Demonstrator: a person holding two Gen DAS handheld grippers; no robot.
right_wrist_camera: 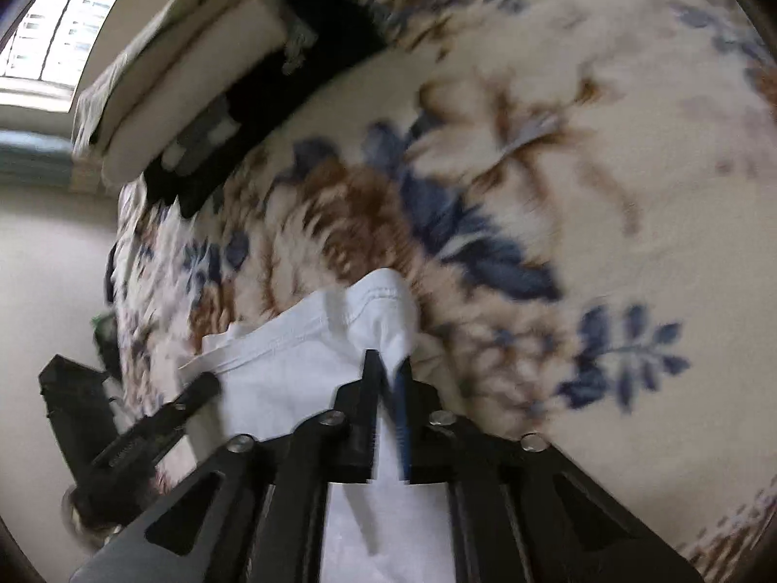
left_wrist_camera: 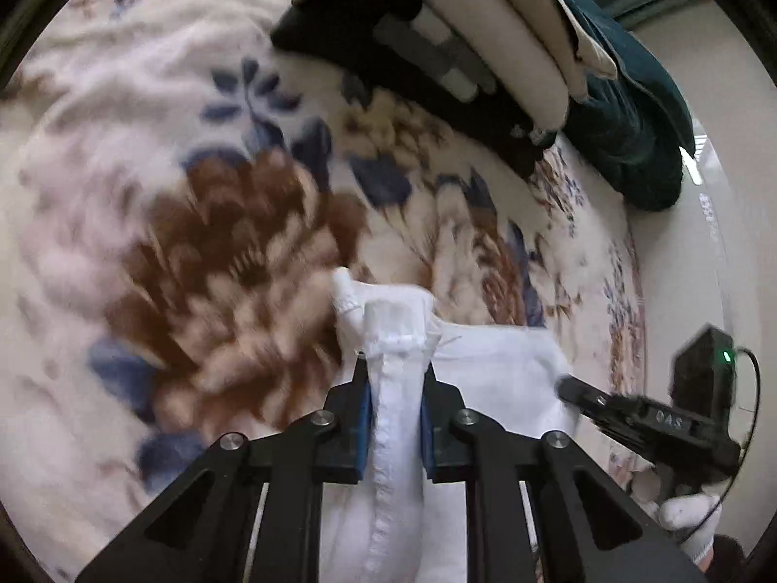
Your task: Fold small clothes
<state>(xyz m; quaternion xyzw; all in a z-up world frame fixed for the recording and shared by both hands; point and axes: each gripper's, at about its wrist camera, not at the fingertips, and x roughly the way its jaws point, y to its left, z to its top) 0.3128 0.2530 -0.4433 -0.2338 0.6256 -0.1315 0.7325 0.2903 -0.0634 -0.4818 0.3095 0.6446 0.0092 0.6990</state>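
Observation:
A small white garment (left_wrist_camera: 495, 369) lies on a floral blanket (left_wrist_camera: 218, 243), stretched between both grippers. In the left wrist view my left gripper (left_wrist_camera: 396, 374) is shut on a bunched, seamed edge of the garment, which stands up between the blue pads. The right gripper (left_wrist_camera: 568, 386) shows at the right, at the cloth's other edge, held by a white-gloved hand (left_wrist_camera: 689, 515). In the right wrist view my right gripper (right_wrist_camera: 388, 364) is shut on a corner fold of the white garment (right_wrist_camera: 291, 369). The left gripper (right_wrist_camera: 204, 384) shows at the lower left.
At the far side of the blanket (right_wrist_camera: 558, 145) lie a black garment with grey stripes (left_wrist_camera: 413, 53), a cream cushion (left_wrist_camera: 510, 34) and dark teal fabric (left_wrist_camera: 626, 111). The bed's edge and a pale wall (left_wrist_camera: 680, 267) run along the right. A window (right_wrist_camera: 53, 34) shows in the right wrist view.

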